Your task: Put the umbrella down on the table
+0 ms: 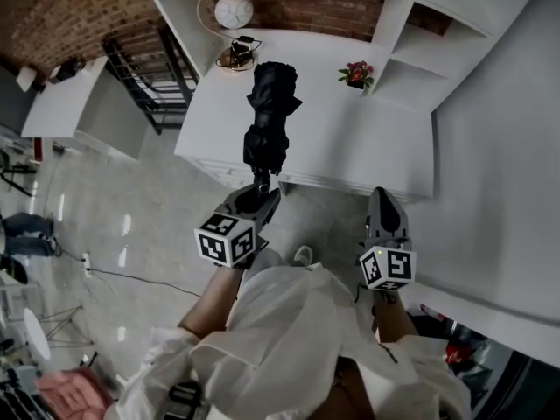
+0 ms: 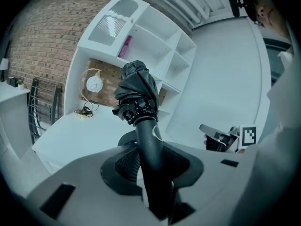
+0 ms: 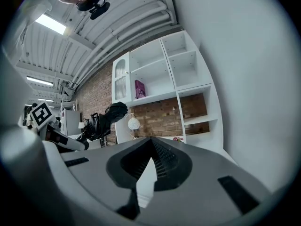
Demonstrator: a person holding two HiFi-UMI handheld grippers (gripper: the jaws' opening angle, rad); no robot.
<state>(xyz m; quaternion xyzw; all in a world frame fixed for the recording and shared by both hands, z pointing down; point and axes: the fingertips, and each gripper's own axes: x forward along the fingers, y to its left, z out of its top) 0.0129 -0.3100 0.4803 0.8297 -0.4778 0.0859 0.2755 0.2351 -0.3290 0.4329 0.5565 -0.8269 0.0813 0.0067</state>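
A folded black umbrella [image 1: 269, 116] sticks up and forward over the near edge of the white table [image 1: 350, 147]. My left gripper [image 1: 261, 191] is shut on its dark handle; in the left gripper view the handle [image 2: 149, 149] runs up between the jaws to the bunched canopy [image 2: 136, 95]. My right gripper [image 1: 385, 210] hangs to the right of it, short of the table's front edge, shut with nothing in it. The right gripper view shows the umbrella [image 3: 104, 119] off to the left and the jaws meeting at their tips [image 3: 151, 140].
On the table's far side stand a round globe lamp [image 1: 234, 11] and a small pot of red flowers [image 1: 357, 74]. White shelves [image 1: 437, 33] rise at the right, against a white wall. A black rack [image 1: 144, 81] and another white table [image 1: 61, 103] are at the left.
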